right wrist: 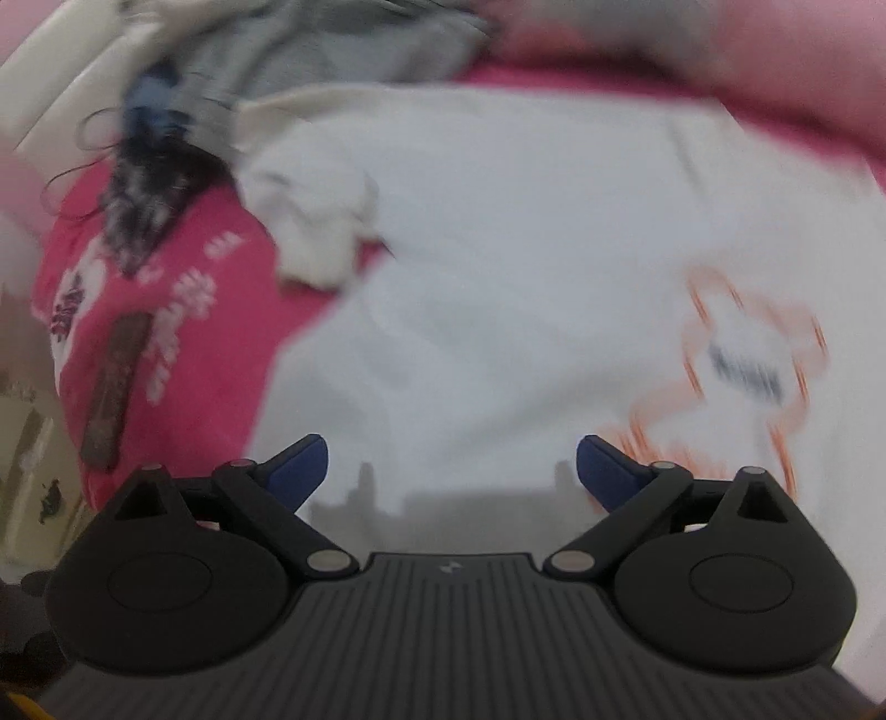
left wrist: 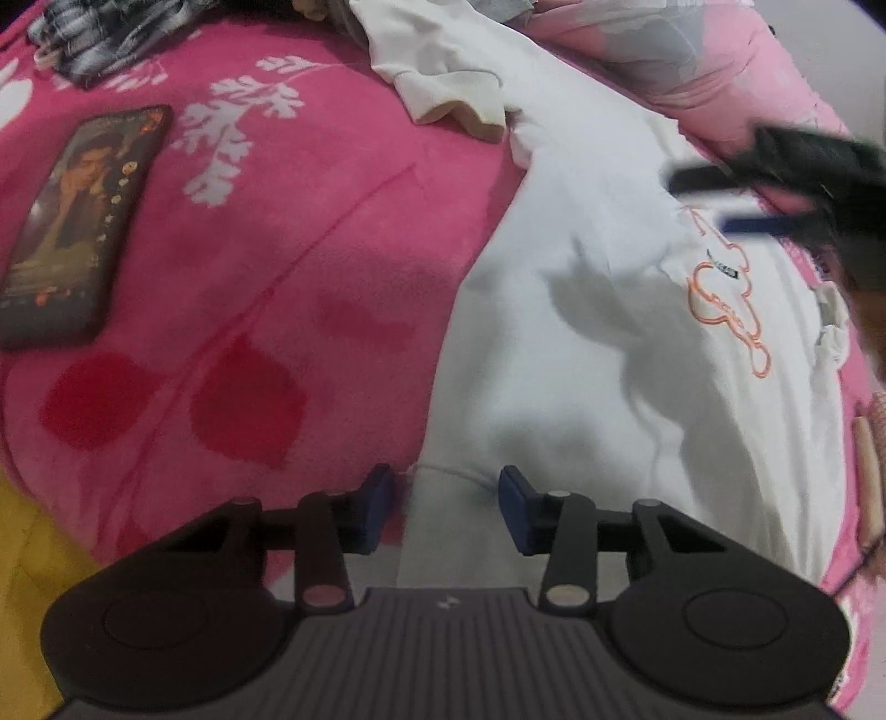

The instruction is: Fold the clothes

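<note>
**Left wrist view: tongs half closed at the hem of a white sweatshirt**

Left wrist view looks steeply down on a bed covered with a pink blanket point(left wrist: 266, 266) printed with white sprigs and red leaf shapes. A white sweatshirt point(left wrist: 581, 332) lies spread flat across the right half of that blanket, with an orange outline design point(left wrist: 720, 299) on its chest. One cuffed sleeve point(left wrist: 443, 88) is folded over near the top edge. The left tongs point(left wrist: 447, 509) sit at the garment's lower hem, half closed, blue pads on either side of a raised fold of the hem; whether the pads actually press the cloth cannot be told, as a gap shows between them. A phone point(left wrist: 77, 221) with a lit screen lies on the blanket at the left, well apart from the sweatshirt. A grey and black knitted garment point(left wrist: 94, 39) is bunched at the top left corner. At the right edge, blurred, the right tongs point(left wrist: 714, 202) hang above the sweatshirt's chest area.

Right wrist view is heavily blurred. The right tongs point(right wrist: 451, 471) stand wide open with nothing between the pads, above the white sweatshirt point(right wrist: 498, 249), and their shadow falls on the cloth just below. The orange design point(right wrist: 747, 354) shows at the right, the phone point(right wrist: 113, 387) at the left on the pink blanket point(right wrist: 210, 360).
</note>
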A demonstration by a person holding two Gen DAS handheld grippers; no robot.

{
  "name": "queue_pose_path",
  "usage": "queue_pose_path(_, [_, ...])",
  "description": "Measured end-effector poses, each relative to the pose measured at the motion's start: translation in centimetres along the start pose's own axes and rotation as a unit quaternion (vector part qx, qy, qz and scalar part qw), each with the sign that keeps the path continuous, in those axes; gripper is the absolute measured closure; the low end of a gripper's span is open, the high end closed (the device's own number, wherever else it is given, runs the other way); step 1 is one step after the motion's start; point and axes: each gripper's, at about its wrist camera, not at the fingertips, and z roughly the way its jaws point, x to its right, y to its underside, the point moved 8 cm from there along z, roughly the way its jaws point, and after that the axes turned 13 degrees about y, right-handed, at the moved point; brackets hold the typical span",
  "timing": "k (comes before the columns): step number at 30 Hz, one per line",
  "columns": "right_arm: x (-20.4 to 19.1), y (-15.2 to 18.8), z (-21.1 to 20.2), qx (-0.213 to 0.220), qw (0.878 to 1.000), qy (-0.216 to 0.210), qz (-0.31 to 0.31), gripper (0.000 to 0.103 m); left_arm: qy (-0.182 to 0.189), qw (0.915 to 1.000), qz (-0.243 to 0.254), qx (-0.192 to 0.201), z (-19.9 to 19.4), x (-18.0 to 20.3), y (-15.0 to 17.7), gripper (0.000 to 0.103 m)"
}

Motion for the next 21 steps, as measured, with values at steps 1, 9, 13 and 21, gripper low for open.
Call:
queue_pose_path(1, [-0.9,-0.9,0.3,0.005,1.000,-0.003,-0.011,0.018,0.007,1.0000,-0.001,-0.002,0.0,-0.2,0.0,0.061])
queue_pose_path(9, [-6.5,-5.5,4.5,-0.011,0.998,-0.004,-0.054,0.044,0.057,0.9981,0.008,-0.022,-0.2,-0.9,0.4,0.061])
queue_pose_path(13, [-7.7,-5.3,5.3,-0.040,0.998,0.008,-0.056,0.052,0.078,0.9966,-0.012,-0.023,-0.4,-1.7,0.4,0.063])
queue_pose_path(21, [-8.0,-3.9,5.7,-0.075,0.996,0.031,-0.037,0.056,0.099,0.9947,-0.024,-0.014,0.4,-1.9,0.2,0.080])
